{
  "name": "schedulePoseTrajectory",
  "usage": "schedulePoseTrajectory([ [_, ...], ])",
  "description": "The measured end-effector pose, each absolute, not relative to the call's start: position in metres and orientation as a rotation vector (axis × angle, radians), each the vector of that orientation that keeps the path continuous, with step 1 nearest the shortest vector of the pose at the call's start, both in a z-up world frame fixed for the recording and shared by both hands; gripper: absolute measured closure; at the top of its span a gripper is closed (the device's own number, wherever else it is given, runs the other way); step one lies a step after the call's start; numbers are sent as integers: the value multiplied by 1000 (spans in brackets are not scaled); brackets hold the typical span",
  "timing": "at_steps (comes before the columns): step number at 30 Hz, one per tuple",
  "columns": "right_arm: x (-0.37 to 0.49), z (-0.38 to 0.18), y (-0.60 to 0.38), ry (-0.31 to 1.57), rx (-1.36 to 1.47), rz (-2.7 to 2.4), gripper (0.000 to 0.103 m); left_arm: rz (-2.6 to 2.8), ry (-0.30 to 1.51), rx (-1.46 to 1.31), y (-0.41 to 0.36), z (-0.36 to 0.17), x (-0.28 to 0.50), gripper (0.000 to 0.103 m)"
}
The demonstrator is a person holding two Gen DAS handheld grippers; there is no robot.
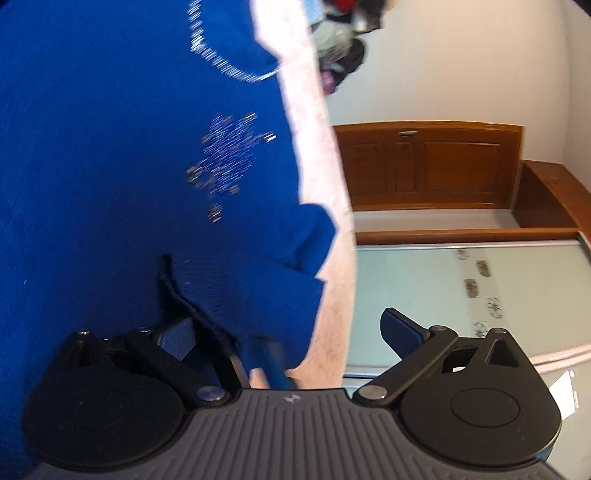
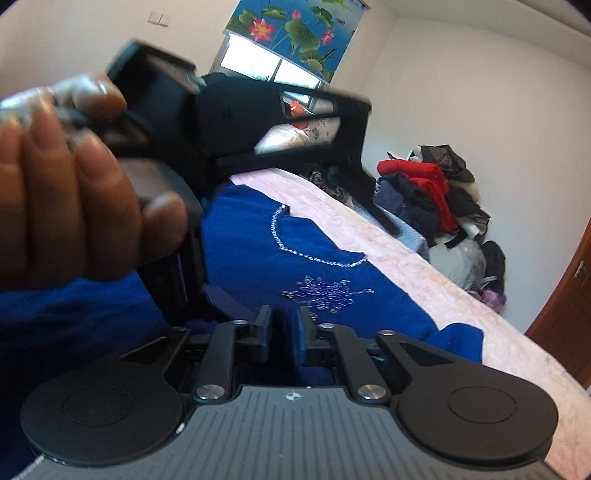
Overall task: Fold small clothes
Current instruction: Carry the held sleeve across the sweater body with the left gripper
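A royal-blue knit top (image 1: 110, 166) with a silver beaded neckline and a beaded flower lies on a pale pink bed cover (image 1: 325, 184). In the left wrist view my left gripper (image 1: 288, 332) is open; its left finger pad (image 1: 177, 332) sits against a dark hem fold of the top, and its right finger (image 1: 400, 328) hangs off the bed edge. In the right wrist view the top (image 2: 332, 266) lies flat ahead. My right gripper (image 2: 282, 325) is shut, with blue cloth between its pads. The left gripper (image 2: 192, 122) and the hand holding it fill the upper left.
A pile of clothes (image 2: 436, 199), red, black and grey, sits at the far end of the bed against the white wall. A wooden door (image 1: 424, 162) and a pale cabinet (image 1: 461, 295) lie beyond the bed edge. A window with a lotus blind (image 2: 291, 29) is behind.
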State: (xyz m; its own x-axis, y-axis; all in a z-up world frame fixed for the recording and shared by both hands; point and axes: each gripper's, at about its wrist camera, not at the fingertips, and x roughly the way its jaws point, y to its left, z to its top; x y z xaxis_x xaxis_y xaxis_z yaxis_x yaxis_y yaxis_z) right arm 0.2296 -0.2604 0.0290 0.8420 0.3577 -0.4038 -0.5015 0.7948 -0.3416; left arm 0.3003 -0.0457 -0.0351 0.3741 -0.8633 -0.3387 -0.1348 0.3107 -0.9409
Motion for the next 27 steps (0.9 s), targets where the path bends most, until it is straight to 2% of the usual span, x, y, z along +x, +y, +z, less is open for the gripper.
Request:
schedulePoseTrajectory([
  [2, 224, 36, -270, 341, -412, 486, 48, -633, 1107, -1157, -46, -37, 297, 0],
  [3, 222, 39, -276, 355, -391, 491, 43, -637, 1103, -1152, -46, -37, 296, 0],
  [7, 215, 49, -301, 419, -272, 460, 40, -634, 1096, -1110, -51, -35, 294, 1],
  [8, 214, 51, -306, 431, -242, 449, 39, -628, 1092, -1086, -53, -33, 294, 6],
  [10, 214, 54, -316, 449, -187, 426, 39, -607, 1090, -986, -61, -29, 293, 39],
  [11, 213, 55, -321, 453, -161, 416, 38, -595, 1100, -932, -65, -28, 294, 73],
  [12, 212, 55, -323, 459, -140, 407, 37, -579, 1115, -894, -67, -30, 295, 83],
  [13, 212, 53, -325, 465, -123, 398, 37, -556, 1137, -863, -70, -32, 296, 83],
  [14, 214, 50, -327, 470, -112, 391, 37, -546, 1143, -844, -71, -35, 296, 93],
  [15, 214, 45, -329, 474, -103, 389, 36, -548, 1133, -819, -72, -36, 295, 98],
  [18, 218, 35, -328, 500, -89, 377, 35, -585, 1029, -690, -71, -17, 296, 98],
  [22, 222, 30, -333, 536, -38, 403, 33, -643, 842, -631, -40, 41, 298, 98],
  [25, 235, 30, -348, 576, 113, 397, 31, -593, 716, -621, 7, 74, 293, 98],
  [27, 246, 29, -365, 604, 247, 375, 29, -500, 683, -628, 42, 78, 291, 98],
])
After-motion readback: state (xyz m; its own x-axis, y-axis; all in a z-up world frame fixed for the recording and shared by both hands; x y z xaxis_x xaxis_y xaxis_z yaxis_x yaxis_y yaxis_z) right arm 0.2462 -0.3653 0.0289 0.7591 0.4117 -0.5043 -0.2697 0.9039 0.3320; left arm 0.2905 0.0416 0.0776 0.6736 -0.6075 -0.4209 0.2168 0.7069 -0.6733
